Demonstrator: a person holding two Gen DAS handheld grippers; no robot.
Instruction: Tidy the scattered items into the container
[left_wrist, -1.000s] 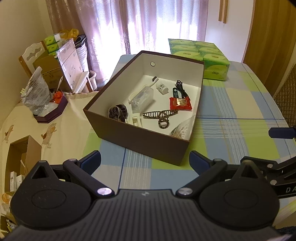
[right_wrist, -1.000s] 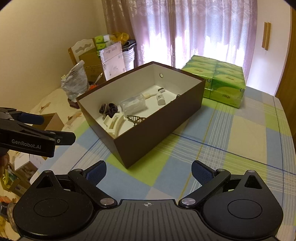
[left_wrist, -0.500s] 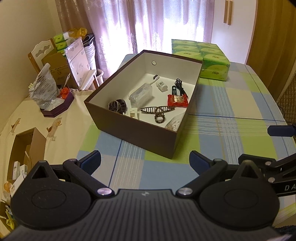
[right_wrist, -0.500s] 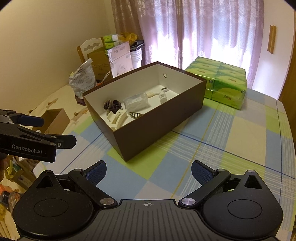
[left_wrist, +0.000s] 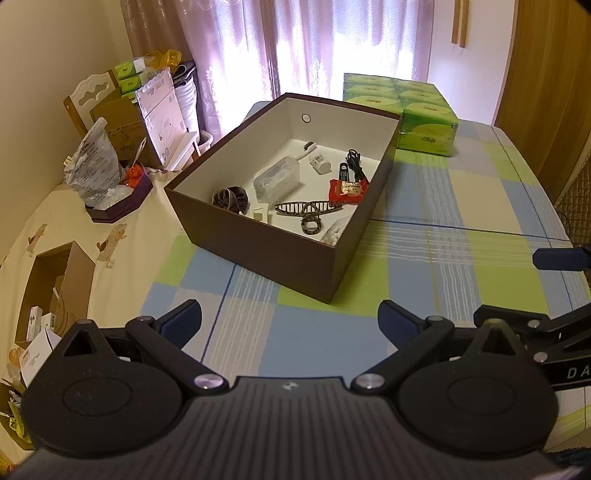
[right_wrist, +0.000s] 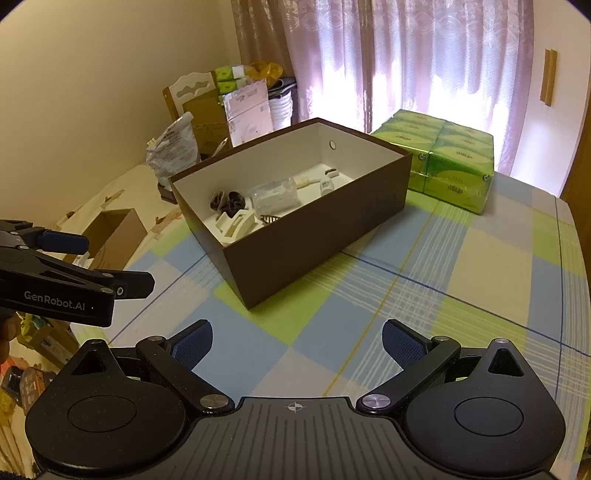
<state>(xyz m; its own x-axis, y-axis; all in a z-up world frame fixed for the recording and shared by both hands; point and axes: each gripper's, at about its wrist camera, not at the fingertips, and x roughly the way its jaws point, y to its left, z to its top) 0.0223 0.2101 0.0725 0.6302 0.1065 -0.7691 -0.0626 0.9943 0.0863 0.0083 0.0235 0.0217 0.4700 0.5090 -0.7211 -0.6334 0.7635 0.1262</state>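
Brown box (left_wrist: 258, 254) sits centre of the left wrist frame, open top, on the checked tablecloth (left_wrist: 443, 206). We see every small item already inside it: red snack packet (left_wrist: 347, 191) right of centre, black cable (left_wrist: 355, 162) just above it, patterned hair clip (left_wrist: 306, 211) near the front wall, dark scrunchie (left_wrist: 228, 198) at the left, clear plastic case (left_wrist: 276, 179) mid-box, small white bottle (left_wrist: 320, 162) toward the back, a bag of white bits (left_wrist: 334, 234) in the near right corner. A cream plastic piece (right_wrist: 236, 223) shows at the front left in the right wrist frame.

Handling, our read: all light. Packet is crinkly and slippery, pinch at a sealed edge. Clip is stiff but thin, take it across the middle. Scrunchie is soft, grab anywhere. Case is rigid and smooth, so grip across the short side. Nothing looks loose on the cloth, so we judge the tidying near done or done.

Left gripper (left_wrist: 290, 323) at bottom centre of its frame, fingers wide apart, nothing between them. Right gripper (right_wrist: 297, 341) same: fingers spread, empty, low in its frame above the cloth, well short of the box.

Further out: green tissue packs (left_wrist: 424, 114) at upper right behind the box, curtains (left_wrist: 332, 48) along the top, clutter and cartons in the upper left.
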